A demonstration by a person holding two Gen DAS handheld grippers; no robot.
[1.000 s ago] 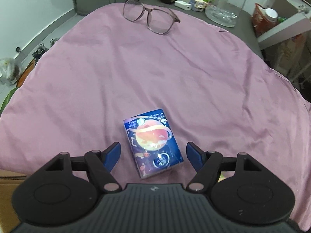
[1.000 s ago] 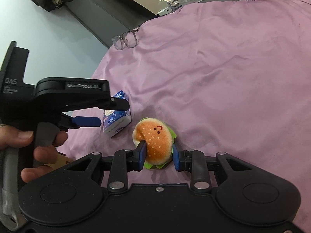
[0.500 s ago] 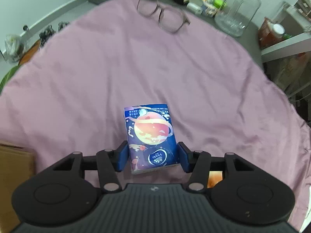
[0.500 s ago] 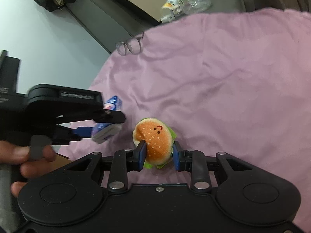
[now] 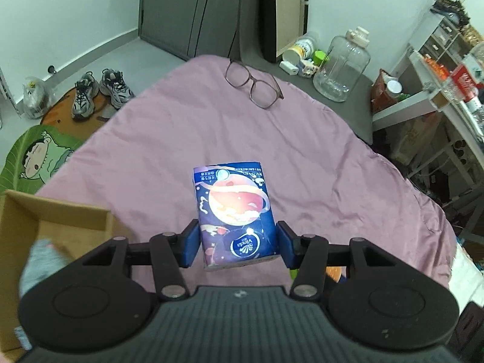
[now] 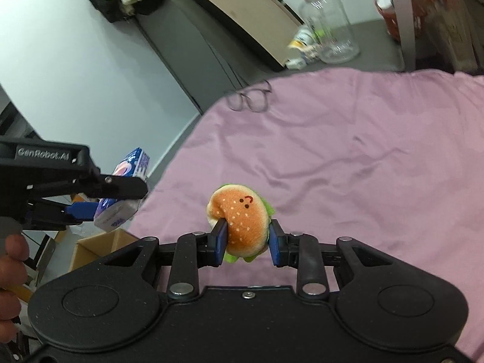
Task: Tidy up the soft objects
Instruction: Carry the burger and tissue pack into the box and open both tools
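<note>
My left gripper (image 5: 237,243) is shut on a blue tissue pack (image 5: 234,211) with a planet print and holds it in the air above the pink bedsheet (image 5: 317,163). In the right wrist view the left gripper (image 6: 106,199) shows at the left with the tissue pack (image 6: 130,166) in it. My right gripper (image 6: 246,239) is shut on a small burger plush (image 6: 242,214) with a face, lifted above the sheet. An open cardboard box (image 5: 36,227) stands at the lower left, beside the bed, with something grey and blurred (image 5: 39,260) in it.
Glasses (image 5: 254,84) lie at the far edge of the sheet. A clear jug (image 5: 341,66) and small items stand on the floor beyond. Shoes (image 5: 96,90) and a cartoon mat (image 5: 33,157) lie at the left. Shelves (image 5: 438,90) stand at the right.
My left gripper closed on the tissue pack and lifted it off the sheet, moving back toward the box. My right gripper lifted the burger plush higher.
</note>
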